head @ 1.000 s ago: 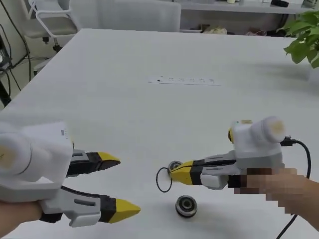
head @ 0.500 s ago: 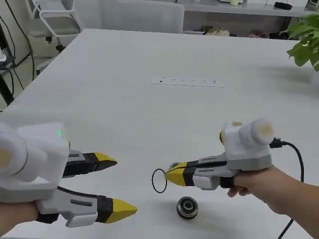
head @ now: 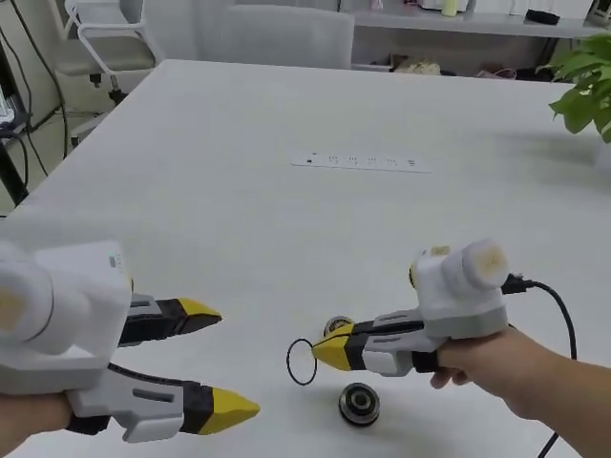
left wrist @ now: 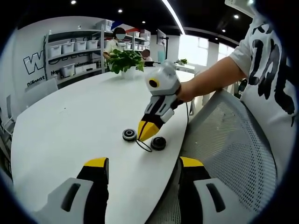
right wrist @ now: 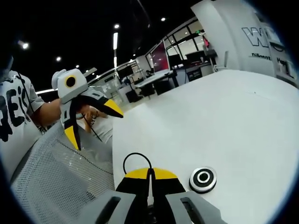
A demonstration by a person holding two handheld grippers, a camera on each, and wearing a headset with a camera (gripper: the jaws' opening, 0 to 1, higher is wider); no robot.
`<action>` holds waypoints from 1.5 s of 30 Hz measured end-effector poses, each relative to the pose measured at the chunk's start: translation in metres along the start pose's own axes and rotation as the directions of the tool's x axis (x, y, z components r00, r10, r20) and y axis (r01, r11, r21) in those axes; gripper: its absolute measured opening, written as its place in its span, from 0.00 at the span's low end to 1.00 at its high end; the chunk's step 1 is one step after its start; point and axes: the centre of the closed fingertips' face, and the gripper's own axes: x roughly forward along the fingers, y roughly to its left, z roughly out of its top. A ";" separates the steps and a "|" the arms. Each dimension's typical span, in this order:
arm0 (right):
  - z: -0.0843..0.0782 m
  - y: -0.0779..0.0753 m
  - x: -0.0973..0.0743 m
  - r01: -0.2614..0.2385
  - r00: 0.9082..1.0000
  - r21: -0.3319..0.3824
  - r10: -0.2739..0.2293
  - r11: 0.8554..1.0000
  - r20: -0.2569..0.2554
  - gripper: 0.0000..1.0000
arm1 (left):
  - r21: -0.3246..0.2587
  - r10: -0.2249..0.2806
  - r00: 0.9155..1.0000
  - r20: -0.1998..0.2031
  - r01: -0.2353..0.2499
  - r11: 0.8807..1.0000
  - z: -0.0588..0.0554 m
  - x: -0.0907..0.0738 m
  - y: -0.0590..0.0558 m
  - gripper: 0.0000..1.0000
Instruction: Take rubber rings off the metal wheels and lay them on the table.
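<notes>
My right gripper (head: pixel 321 351) is shut on a thin black rubber ring (head: pixel 301 363), which hangs off its yellow tips just above the white table (head: pixel 286 219). One small metal wheel (head: pixel 336 325) lies right behind those tips. A second wheel (head: pixel 358 403), dark-rimmed, lies in front of them. In the right gripper view the ring (right wrist: pixel 137 161) loops out from the closed tips (right wrist: pixel 149 173), with a wheel (right wrist: pixel 203 178) to the right. My left gripper (head: pixel 218 360) is open at the near left and holds nothing. The left gripper view shows its jaws (left wrist: pixel 144 163) apart, facing the ring (left wrist: pixel 144 145) and both wheels (left wrist: pixel 129 135) (left wrist: pixel 158 143).
A white power strip (head: pixel 361 162) lies at the middle of the table. A green plant (head: pixel 587 91) stands at the far right edge. Chairs (head: pixel 105 38) stand beyond the far left corner. A black cable (head: pixel 563 315) trails from the right gripper.
The right gripper has drawn the ring a little to the left, away from the two wheels. The left gripper stays open and in much the same place.
</notes>
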 end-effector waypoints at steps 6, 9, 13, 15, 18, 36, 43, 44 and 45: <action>-0.008 -0.004 0.006 0.012 0.999 -0.001 -0.012 1.000 -0.031 0.00 | -0.003 0.001 1.000 -0.003 -0.001 1.000 -0.002 -0.001 0.000 0.57; -0.012 -0.005 0.008 0.014 0.999 -0.002 -0.014 1.000 -0.046 0.00 | -0.006 -0.003 1.000 -0.005 0.003 1.000 -0.003 -0.001 -0.002 0.57; -0.018 -0.006 0.011 0.018 0.997 -0.006 -0.018 1.000 -0.069 0.00 | -0.008 0.001 1.000 -0.008 -0.001 1.000 -0.005 -0.001 -0.002 0.57; -0.021 -0.006 0.011 0.015 0.997 -0.007 -0.016 1.000 -0.077 0.00 | -0.008 0.004 1.000 -0.008 -0.004 1.000 -0.005 -0.002 -0.001 0.57; -0.022 -0.005 0.012 0.014 0.996 -0.014 -0.015 1.000 -0.086 0.00 | -0.011 0.005 1.000 -0.010 -0.005 1.000 -0.006 -0.003 -0.001 0.57; -0.026 -0.005 0.016 0.017 0.994 -0.050 -0.022 0.999 -0.104 0.00 | -0.012 0.012 1.000 -0.014 -0.012 1.000 -0.005 -0.005 0.000 0.57; -0.025 -0.007 0.015 0.023 0.995 -0.050 -0.028 0.998 -0.098 0.00 | -0.010 0.012 1.000 -0.014 -0.012 1.000 -0.005 -0.004 0.000 0.57; -0.025 -0.007 0.015 0.024 0.995 -0.049 -0.029 0.999 -0.097 0.00 | -0.011 0.012 1.000 -0.014 -0.012 1.000 -0.005 -0.004 0.000 0.57; -0.024 -0.007 0.014 0.026 0.995 -0.051 -0.031 0.998 -0.096 0.01 | -0.010 0.013 1.000 -0.014 -0.013 1.000 -0.005 -0.004 0.000 0.57</action>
